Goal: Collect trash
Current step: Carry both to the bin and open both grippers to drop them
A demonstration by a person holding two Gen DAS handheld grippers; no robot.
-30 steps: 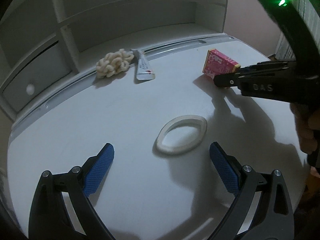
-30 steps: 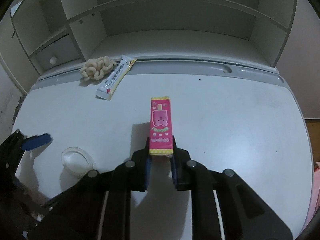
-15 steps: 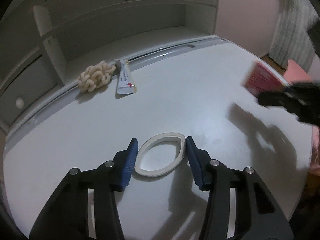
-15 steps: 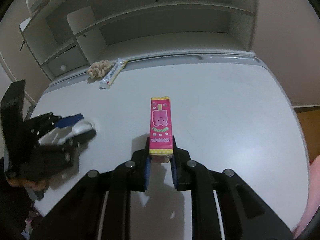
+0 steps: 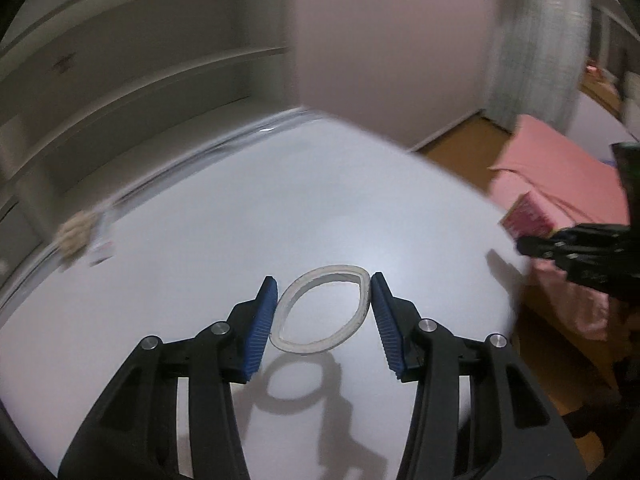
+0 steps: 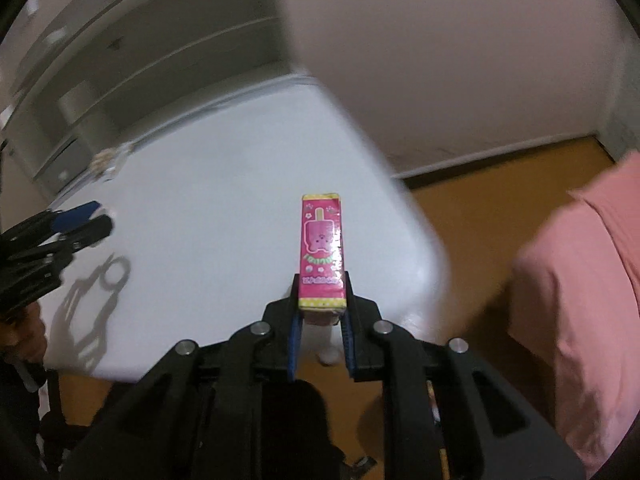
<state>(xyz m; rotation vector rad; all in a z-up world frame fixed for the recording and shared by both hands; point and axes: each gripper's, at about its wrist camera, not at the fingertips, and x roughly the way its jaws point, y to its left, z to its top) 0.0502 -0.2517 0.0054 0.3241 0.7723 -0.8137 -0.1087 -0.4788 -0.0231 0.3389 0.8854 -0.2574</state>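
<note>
My left gripper (image 5: 323, 316) is shut on a white oval ring (image 5: 320, 312) and holds it lifted above the white table (image 5: 240, 216); the ring's shadow falls on the table below. My right gripper (image 6: 320, 312) is shut on a pink ice-pop box (image 6: 322, 248) and holds it over the table's right edge. The box also shows at the right of the left wrist view (image 5: 528, 218), and the left gripper at the left of the right wrist view (image 6: 76, 220).
A beige knotted clump (image 5: 74, 232) and a white sachet (image 5: 102, 248) lie at the table's far left by the shelf unit (image 5: 120, 80). A pink cloth-covered surface (image 6: 580, 280) stands right of the table over the wooden floor (image 6: 480, 208).
Both views have swung to the right. My left gripper has lifted the ring off the table. My right gripper has carried the box to the table's right edge.
</note>
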